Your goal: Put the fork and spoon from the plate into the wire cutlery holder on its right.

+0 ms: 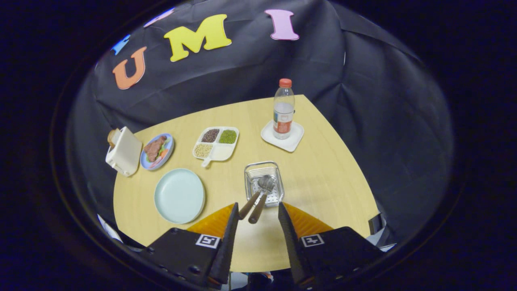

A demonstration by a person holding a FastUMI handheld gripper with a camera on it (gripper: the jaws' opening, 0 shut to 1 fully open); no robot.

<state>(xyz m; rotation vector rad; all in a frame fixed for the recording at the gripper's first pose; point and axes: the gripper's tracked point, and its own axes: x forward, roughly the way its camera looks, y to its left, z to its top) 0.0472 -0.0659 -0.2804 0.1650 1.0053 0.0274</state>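
The pale green plate (179,195) lies bare on the round wooden table (323,178), left of my fingers. To its right stands the wire cutlery holder (263,183). The fork and the spoon (265,184) both rest in it, heads down inside and wooden handles (255,209) leaning out over its near rim toward me. My gripper (257,212) hovers above the table's near side, open, with the handle ends showing in the gap between the fingertips. Neither finger touches them.
A water bottle (283,108) stands on a white square coaster (293,141) beyond the holder. A divided white dish of beans (216,144), a blue plate of food (157,151) and a cream toaster (123,151) line the far left side.
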